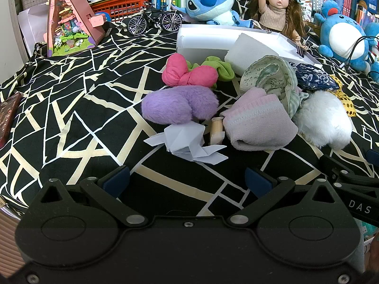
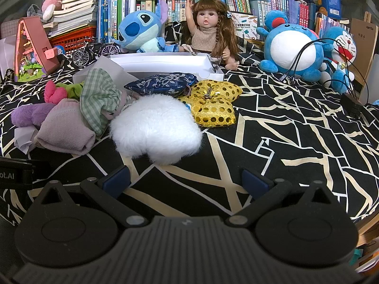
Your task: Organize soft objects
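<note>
Nearest the cameras, both grippers hover low over the black patterned cloth (image 2: 296, 123). The left gripper (image 1: 187, 182) has its jaws spread wide, nothing between them; the right gripper (image 2: 186, 181) is likewise wide apart and empty. Just beyond the left gripper lies crumpled white paper (image 1: 187, 142), with a small wooden piece (image 1: 216, 130) touching its right edge. Behind the paper sits a purple fluffy plush (image 1: 180, 105); right of it a pink knit sock (image 1: 258, 123) leans against a green checked fabric bundle (image 1: 272, 80). A white fluffy plush (image 2: 156, 127) lies just ahead of the right gripper, touching the bundle's right side. Farther back on the left: a pink bow (image 1: 189, 72) against a green fabric piece (image 1: 220, 67). Behind the white plush lie a navy floral pouch (image 2: 163, 82) and a gold sequin bow (image 2: 213, 104), touching each other. Farther still, an open white box (image 2: 163, 64) with a white foam block (image 1: 251, 49) leaning at its near side. At the far edge, before the bookshelves, sit a blue alien plush (image 2: 142, 30), a doll (image 2: 210, 30), a round blue plush (image 2: 291, 47), a toy bicycle (image 1: 154, 20) and a pink toy house (image 1: 68, 19).
</note>
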